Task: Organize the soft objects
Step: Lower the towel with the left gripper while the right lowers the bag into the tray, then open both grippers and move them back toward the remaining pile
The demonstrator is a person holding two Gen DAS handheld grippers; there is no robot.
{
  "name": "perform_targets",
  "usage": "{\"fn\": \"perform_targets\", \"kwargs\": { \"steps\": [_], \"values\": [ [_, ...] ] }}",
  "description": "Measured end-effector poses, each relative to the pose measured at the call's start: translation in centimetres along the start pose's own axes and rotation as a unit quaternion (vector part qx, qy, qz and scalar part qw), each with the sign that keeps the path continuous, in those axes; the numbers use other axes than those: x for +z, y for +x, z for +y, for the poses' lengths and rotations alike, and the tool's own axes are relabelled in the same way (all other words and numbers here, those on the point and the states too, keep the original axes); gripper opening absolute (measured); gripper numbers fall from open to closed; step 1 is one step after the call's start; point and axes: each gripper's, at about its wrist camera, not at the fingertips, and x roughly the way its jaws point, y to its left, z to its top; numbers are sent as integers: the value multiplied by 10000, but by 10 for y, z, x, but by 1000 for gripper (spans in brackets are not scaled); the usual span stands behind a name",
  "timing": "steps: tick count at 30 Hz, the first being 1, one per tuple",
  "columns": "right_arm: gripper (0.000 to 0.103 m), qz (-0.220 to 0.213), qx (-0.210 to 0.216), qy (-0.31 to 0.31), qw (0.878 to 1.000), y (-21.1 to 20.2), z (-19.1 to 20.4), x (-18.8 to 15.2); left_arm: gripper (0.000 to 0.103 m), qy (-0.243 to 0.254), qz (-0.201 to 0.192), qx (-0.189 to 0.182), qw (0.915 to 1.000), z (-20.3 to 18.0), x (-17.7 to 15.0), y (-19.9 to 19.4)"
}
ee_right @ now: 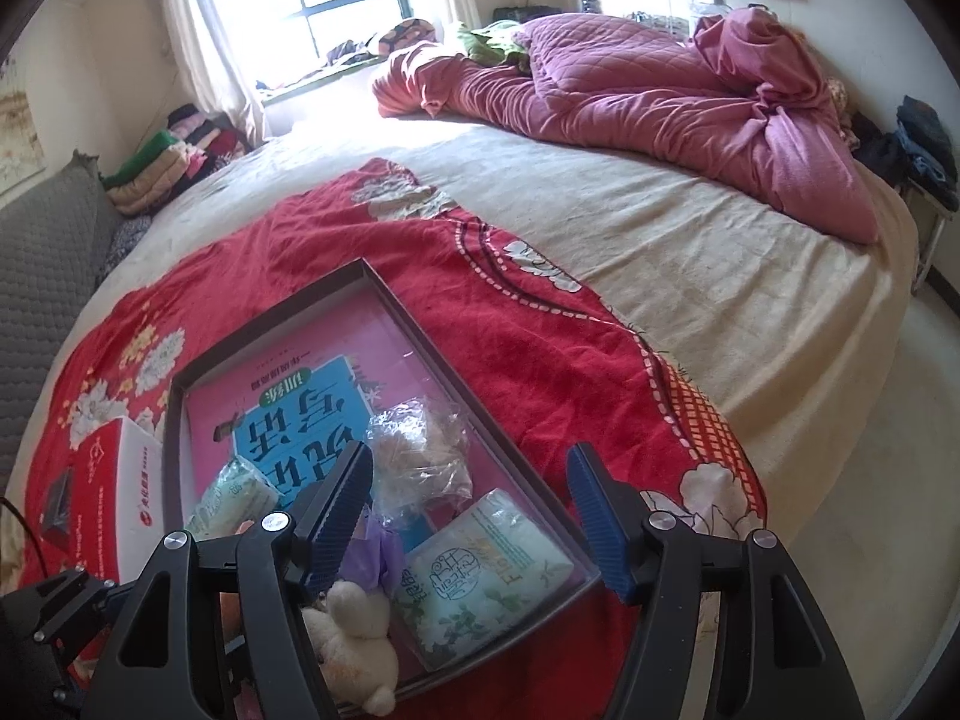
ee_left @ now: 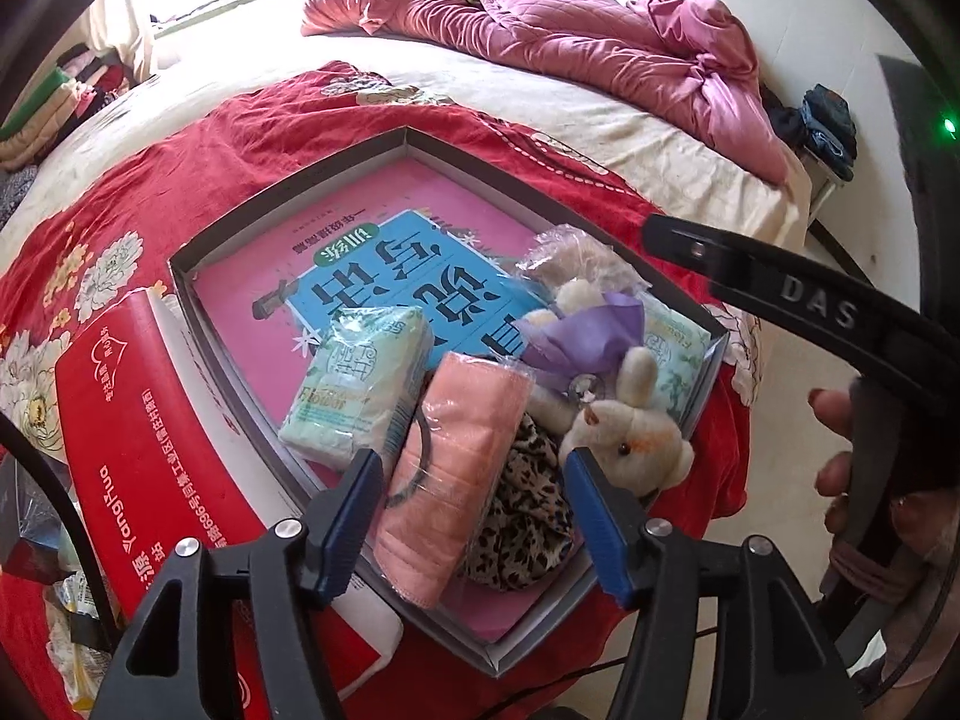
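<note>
The soft items, a pink towel (ee_left: 453, 468), plush toy (ee_left: 624, 444) and tissue pack (ee_left: 360, 384), are held in the tray (ee_left: 300, 192) at frame centre, on the red cloth (ee_left: 252, 126) covering the bed (ee_left: 660, 144). Both the left claw (ee_left: 474, 510) and the right claw (ee_right: 471, 516) are spread, gripping nothing.
</note>
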Motion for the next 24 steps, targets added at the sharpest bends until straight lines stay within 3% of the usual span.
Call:
{"fn": "perform_targets", "kwargs": {
  "steps": [7,10,13,24],
  "values": [
    [69,-62,26,94,9999,-9,-5,-1,68,-70,-147,-49,9999,0,1,-12],
    [70,-73,61,107,9999,-12,-5,-1,76,-57,-216,24,9997,-1,2,-19],
    [74,-72,44,94,9999,-17,-4,-1,76,-81,-277,26,9996,-2,1,-26],
    [74,-177,-3,95,9998,-38,4,-9,78,-118,-456,217,9987,3,-6,-53]
  ]
}}
